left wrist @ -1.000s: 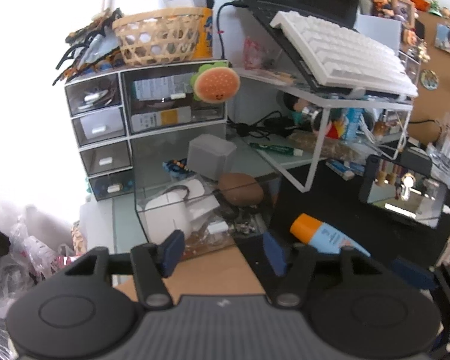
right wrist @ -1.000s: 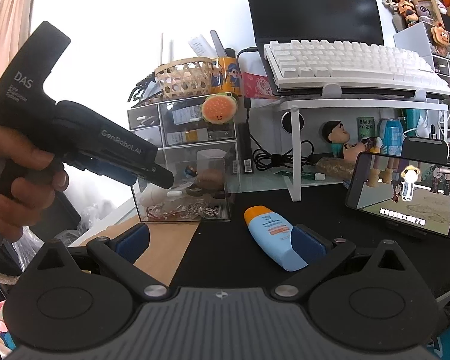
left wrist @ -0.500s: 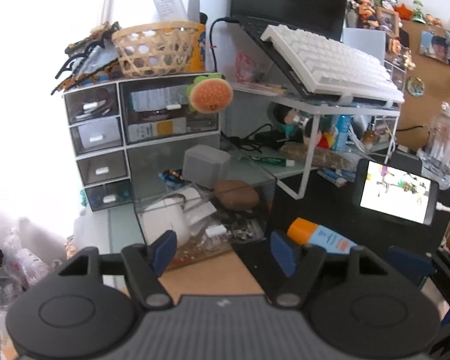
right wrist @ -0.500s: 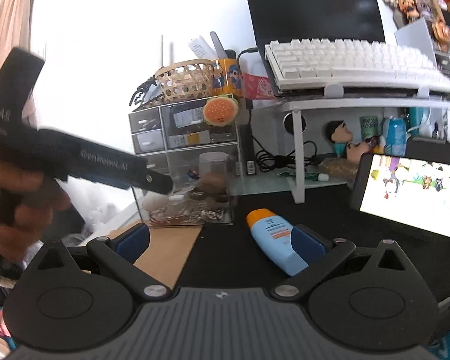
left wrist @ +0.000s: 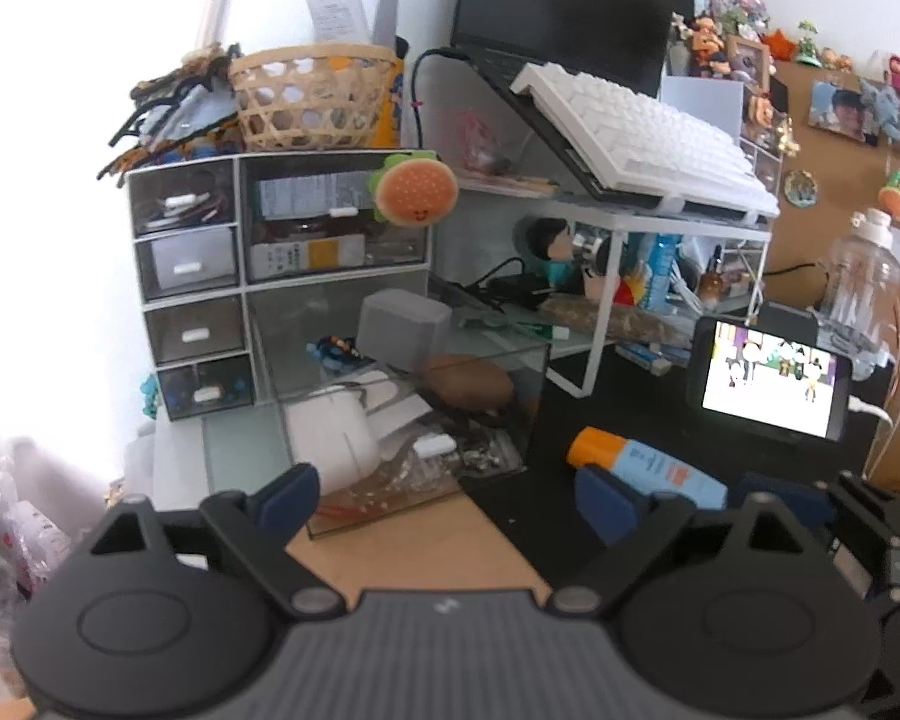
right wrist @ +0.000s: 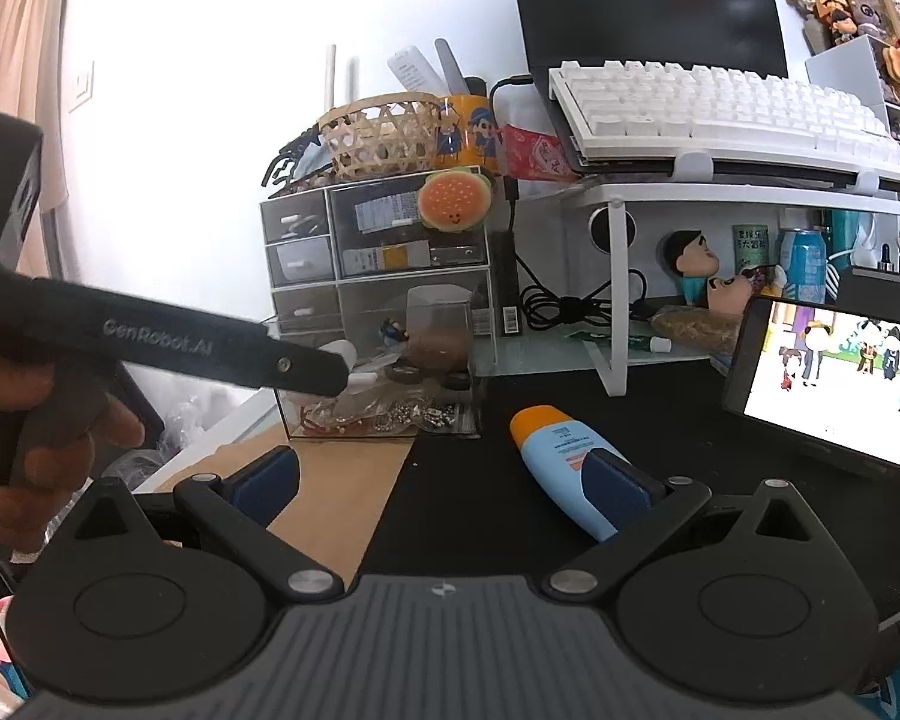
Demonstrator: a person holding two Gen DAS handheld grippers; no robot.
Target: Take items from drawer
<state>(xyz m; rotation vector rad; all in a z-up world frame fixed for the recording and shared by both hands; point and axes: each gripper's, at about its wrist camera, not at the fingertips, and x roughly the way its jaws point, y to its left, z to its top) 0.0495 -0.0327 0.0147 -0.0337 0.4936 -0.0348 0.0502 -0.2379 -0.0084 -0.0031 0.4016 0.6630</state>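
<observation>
A clear drawer point(left wrist: 528, 384) is pulled out of the grey-and-white drawer organizer point(left wrist: 282, 276). It holds a white case point(left wrist: 330, 438), a brown pouch point(left wrist: 468, 381), a grey box point(left wrist: 402, 321) and small trinkets. The drawer also shows in the right wrist view point(right wrist: 384, 384). A blue sunscreen bottle with an orange cap point(left wrist: 648, 468) lies on the black mat right of the drawer; it also shows in the right wrist view point(right wrist: 561, 459). My left gripper point(left wrist: 447, 498) is open and empty, just short of the drawer's front. My right gripper point(right wrist: 444, 477) is open and empty, with its right finger beside the bottle.
A white stand point(right wrist: 618, 276) carries a white keyboard point(right wrist: 720, 108) and a laptop. A phone point(right wrist: 834, 384) plays a video at the right. A wicker basket point(left wrist: 312, 96) sits on the organizer. A clear water bottle point(left wrist: 864, 282) stands far right. Brown cardboard point(left wrist: 402, 546) lies in front of the drawer.
My left gripper has pulled back and turned right, so the phone and water bottle have come into its view. In the right wrist view the left gripper's body has dropped lower. The right gripper barely moved.
</observation>
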